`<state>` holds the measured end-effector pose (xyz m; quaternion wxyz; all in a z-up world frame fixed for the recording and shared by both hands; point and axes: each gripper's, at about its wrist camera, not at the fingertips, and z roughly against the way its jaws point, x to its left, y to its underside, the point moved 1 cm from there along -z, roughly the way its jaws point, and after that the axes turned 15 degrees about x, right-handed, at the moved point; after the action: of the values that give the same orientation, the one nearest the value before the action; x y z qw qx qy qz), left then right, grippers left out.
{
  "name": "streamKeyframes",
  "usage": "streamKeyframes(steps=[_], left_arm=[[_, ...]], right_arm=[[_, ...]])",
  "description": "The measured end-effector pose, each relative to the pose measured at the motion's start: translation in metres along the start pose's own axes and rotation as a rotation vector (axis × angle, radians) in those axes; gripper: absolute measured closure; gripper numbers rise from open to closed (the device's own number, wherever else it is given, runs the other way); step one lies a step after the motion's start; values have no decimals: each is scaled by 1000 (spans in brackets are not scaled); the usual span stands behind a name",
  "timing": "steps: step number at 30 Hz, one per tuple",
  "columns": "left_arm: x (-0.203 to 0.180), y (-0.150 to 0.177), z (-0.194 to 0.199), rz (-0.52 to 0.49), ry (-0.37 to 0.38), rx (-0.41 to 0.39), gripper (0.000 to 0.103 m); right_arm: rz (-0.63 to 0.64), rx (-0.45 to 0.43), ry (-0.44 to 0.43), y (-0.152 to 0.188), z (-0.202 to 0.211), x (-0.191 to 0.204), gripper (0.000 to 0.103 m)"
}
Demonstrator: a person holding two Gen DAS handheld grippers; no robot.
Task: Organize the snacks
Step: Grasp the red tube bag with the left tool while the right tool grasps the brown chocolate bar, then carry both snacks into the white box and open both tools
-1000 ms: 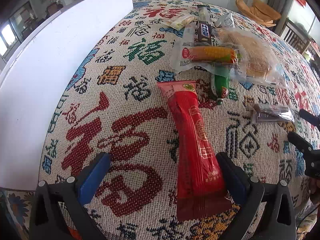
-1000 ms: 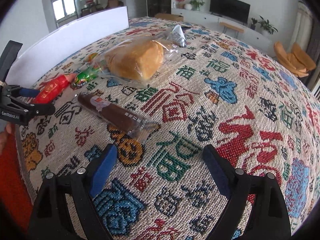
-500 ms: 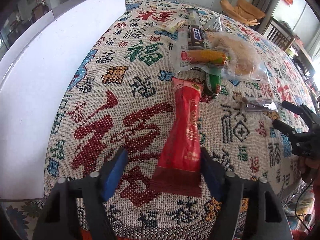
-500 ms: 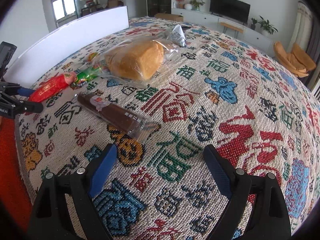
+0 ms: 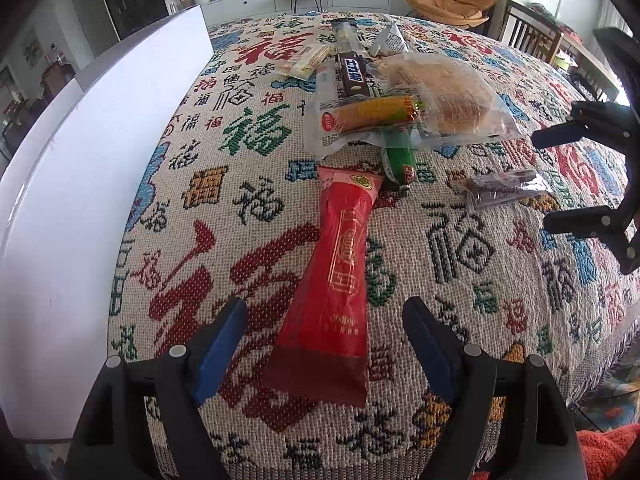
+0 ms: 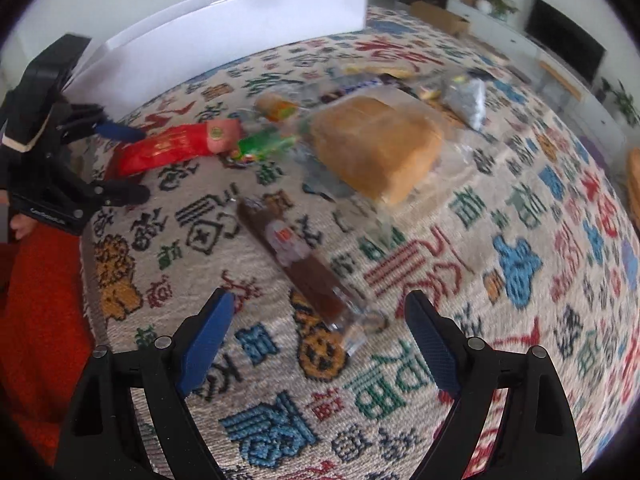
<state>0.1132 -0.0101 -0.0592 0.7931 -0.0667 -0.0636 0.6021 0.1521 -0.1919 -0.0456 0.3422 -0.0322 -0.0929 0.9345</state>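
Left wrist view: the left gripper (image 5: 324, 324) had its fingers (image 5: 218, 344) spread wide, holding nothing. The red snack packet (image 5: 338, 276) lay flat on the patterned cloth (image 5: 248, 208) covering the desk, its near end in the gap between the two fingers with cloth showing on both sides; contact could not be judged. Just beyond its far end lay a green sausage-shaped snack (image 5: 398, 156), then a corn-cob pack (image 5: 368, 114), a bagged bread loaf (image 5: 444, 96) and a dark chocolate bar (image 5: 354, 72). A small brown wrapped bar (image 5: 504, 188) lay to the right, near the right gripper (image 5: 556, 178), which entered from the right edge. A white board (image 5: 100, 160) stood along the cloth's left side. Right wrist view (blurred): the right gripper (image 6: 316, 328) was also wide apart and empty. The brown wrapped bar (image 6: 296, 260) lay diagonally ahead, its clear near end reaching between the fingers (image 6: 204, 340), closer to the right one. The bread loaf (image 6: 376, 144) sat further back, and the red packet (image 6: 176, 148) lay at left between the fingers of the left gripper (image 6: 132, 164).
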Motion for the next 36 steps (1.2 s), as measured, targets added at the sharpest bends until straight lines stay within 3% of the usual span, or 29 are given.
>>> streamKeyframes(steps=[1, 3, 4, 5, 8, 9, 10, 12, 14, 20, 25, 29, 33, 36], left_arm=[[-1, -3, 0, -1, 5, 2, 24], [-2, -7, 0, -7, 15, -1, 39], [-2, -8, -1, -14, 28, 3, 68], [-1, -8, -2, -16, 51, 13, 82], [8, 0, 0, 23, 103, -15, 86], [13, 4, 2, 47, 128, -26, 86], [18, 8, 4, 74, 155, -40, 86], [29, 17, 12, 125, 199, -74, 87], [37, 25, 25, 161, 226, -116, 87], [63, 41, 73, 237, 294, -236, 87], [108, 54, 124, 320, 312, -338, 87], [168, 64, 152, 418, 240, -379, 87], [231, 73, 153, 531, 152, -356, 87], [260, 79, 148, 572, 89, -336, 87]], right_arm=[[47, 21, 6, -11, -3, 6, 16], [126, 67, 3, -30, -11, 16, 16], [155, 86, 0, -37, -15, 20, 16], [182, 107, -2, -44, -20, 23, 16], [206, 162, -18, -51, -29, 22, 20], [198, 182, -35, -51, -31, 21, 43], [182, 205, -47, -50, -33, 19, 74], [137, 205, -66, -45, -29, 10, 84], [93, 191, -58, -39, -22, 5, 84], [-122, 48, -208, -26, 17, -15, 84], [-198, -59, -306, -51, 57, -1, 84], [-220, -171, -443, -106, 90, 25, 84], [-219, -261, -584, -188, 116, 65, 84], [-196, -300, -640, -244, 126, 99, 84]])
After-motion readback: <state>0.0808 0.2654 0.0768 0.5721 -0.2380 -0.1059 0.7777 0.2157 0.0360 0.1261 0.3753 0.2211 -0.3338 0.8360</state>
